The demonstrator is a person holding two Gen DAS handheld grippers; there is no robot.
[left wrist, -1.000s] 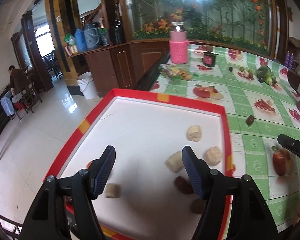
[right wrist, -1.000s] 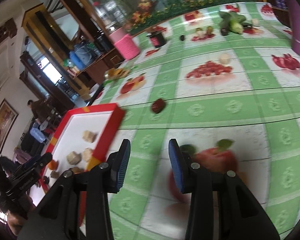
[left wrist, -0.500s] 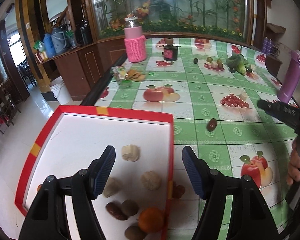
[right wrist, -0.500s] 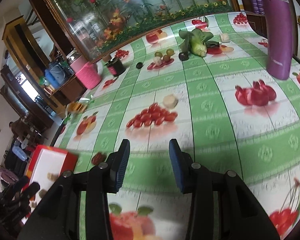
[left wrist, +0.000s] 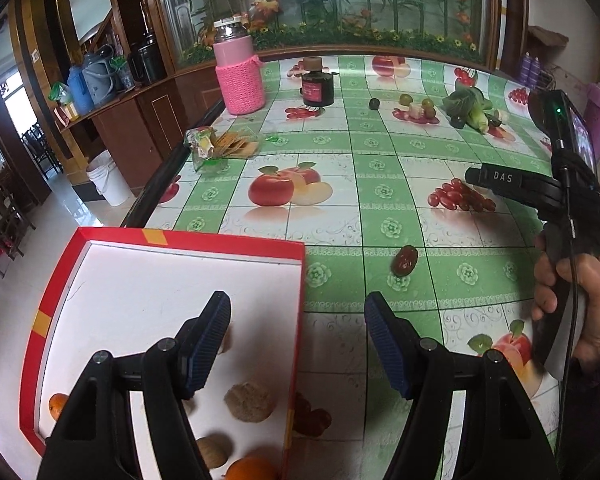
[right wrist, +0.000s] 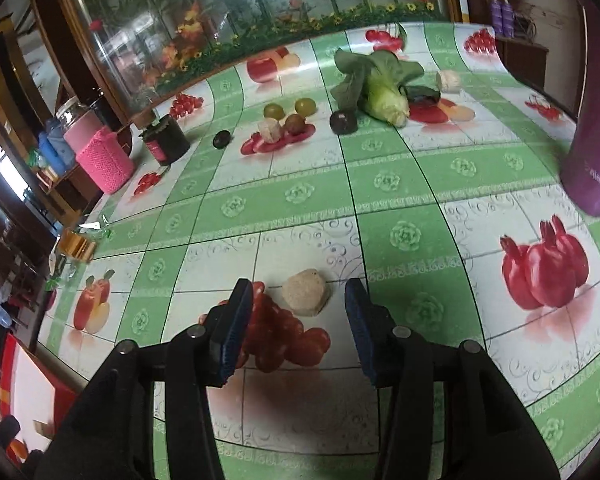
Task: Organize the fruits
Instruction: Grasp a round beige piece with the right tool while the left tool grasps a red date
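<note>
A red-rimmed white tray lies at the table's near left with a beige fruit piece, a walnut and an orange in it. My left gripper is open and empty above the tray's right rim. A dark red date lies on the cloth to the right. My right gripper is open, just short of a beige fruit chunk that lies in line with its gap. Farther back lie green fruits, a beige piece and dark fruits.
A bok choy and another beige piece lie at the back. A purple bottle stands on the right. A pink-sleeved jar, a dark jar and a snack bag stand at the left.
Both grippers swung right across the table. The right one moved forward until the beige chunk lies just before its fingers. The left one now hangs over the tray's right rim.
</note>
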